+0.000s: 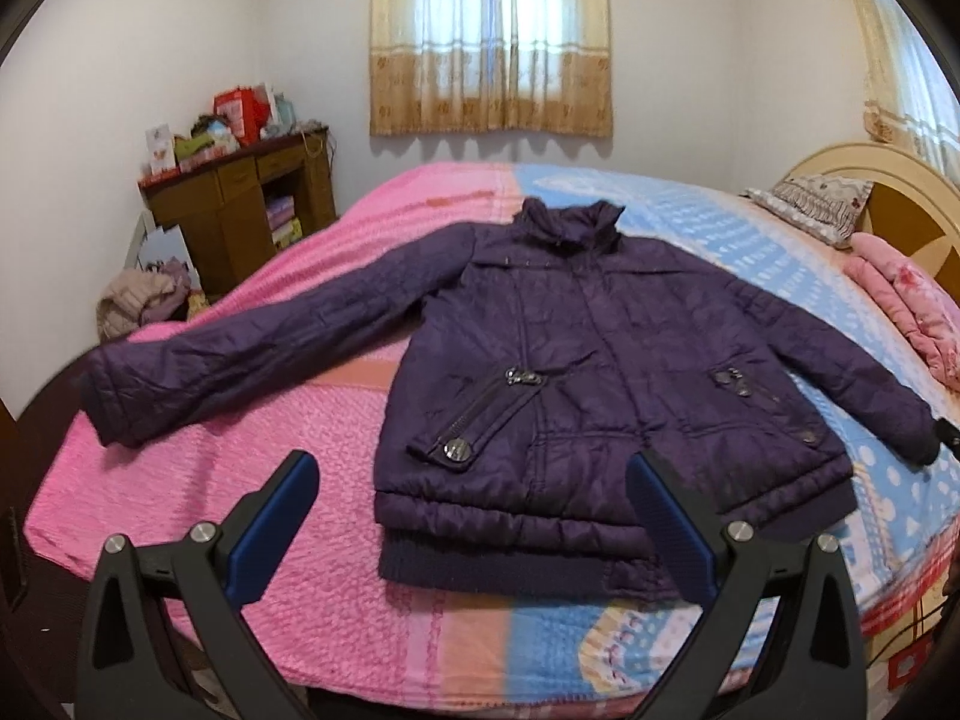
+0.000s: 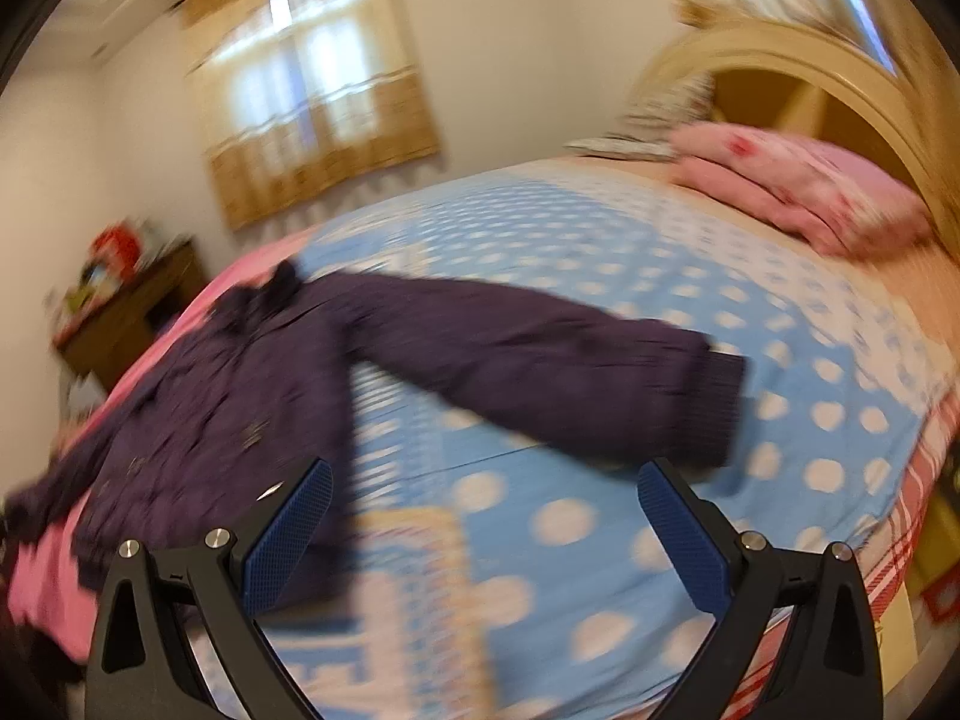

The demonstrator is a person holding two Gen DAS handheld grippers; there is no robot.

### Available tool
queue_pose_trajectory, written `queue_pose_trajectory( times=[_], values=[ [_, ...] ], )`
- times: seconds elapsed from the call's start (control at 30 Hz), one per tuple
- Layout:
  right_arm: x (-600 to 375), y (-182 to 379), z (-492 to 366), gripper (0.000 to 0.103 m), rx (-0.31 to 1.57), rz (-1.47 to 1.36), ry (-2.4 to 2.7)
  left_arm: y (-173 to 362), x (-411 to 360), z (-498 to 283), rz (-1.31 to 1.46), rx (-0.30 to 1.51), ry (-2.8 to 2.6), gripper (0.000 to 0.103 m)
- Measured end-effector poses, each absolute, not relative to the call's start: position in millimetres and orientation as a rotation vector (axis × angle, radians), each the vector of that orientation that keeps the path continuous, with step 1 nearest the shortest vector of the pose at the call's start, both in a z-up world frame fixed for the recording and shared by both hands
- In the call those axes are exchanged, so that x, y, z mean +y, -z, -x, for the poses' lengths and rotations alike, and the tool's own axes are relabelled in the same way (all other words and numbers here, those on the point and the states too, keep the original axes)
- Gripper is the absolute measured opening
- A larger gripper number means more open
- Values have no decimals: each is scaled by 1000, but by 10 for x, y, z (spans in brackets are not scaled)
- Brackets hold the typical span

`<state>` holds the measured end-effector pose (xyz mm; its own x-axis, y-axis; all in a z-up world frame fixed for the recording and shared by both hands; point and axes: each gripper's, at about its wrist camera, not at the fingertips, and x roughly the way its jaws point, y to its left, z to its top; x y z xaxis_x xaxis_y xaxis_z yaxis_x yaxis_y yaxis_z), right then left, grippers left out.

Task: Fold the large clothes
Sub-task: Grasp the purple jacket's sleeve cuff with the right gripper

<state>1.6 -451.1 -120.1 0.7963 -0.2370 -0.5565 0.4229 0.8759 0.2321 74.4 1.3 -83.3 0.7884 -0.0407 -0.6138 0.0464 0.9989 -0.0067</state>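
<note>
a dark purple quilted jacket (image 1: 576,360) lies front-up and spread flat on the bed (image 1: 240,480), collar toward the far wall and ribbed hem toward the near edge. its body sits across the seam where the pink half of the bedspread meets the blue dotted half. one sleeve (image 1: 240,354) stretches out over the pink side, the other sleeve (image 2: 540,372) runs out over the blue side, its ribbed cuff lying on the white dots. the front zip is done up, and metal buttons show on the slanted pocket flaps. the left hand-held gripper (image 1: 471,480) hovers above the near edge of the bed with its blue-padded fingers (image 1: 282,516) spread wide and nothing between them; the right-hand pad overlaps the jacket's hem in the view, but whether it touches the cloth cannot be told. the right hand-held gripper (image 2: 486,486) is likewise wide apart and empty, held over the blue dotted bedspread near the sleeve cuff; its view is heavily blurred. at the head of the bed stands a cream headboard (image 1: 888,180), with a folded pink quilt (image 1: 906,306) and a patterned pillow (image 1: 816,204) before it. a brown cabinet (image 1: 240,204) piled with boxes stands in the far corner, and a curtained window (image 1: 489,36) is on the far wall.
</note>
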Motion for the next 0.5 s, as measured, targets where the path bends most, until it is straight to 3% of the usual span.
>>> queue_pose_trajectory(
  times=[0.33,0.5],
  values=[
    [-5723,1555,-104,102,582,-639,530,917,-176,-1174,-47,687,79,103],
    [-5882,1719,-303,101,643,-699,490,901,-146,-1287,-35,675,80,103]
  ],
)
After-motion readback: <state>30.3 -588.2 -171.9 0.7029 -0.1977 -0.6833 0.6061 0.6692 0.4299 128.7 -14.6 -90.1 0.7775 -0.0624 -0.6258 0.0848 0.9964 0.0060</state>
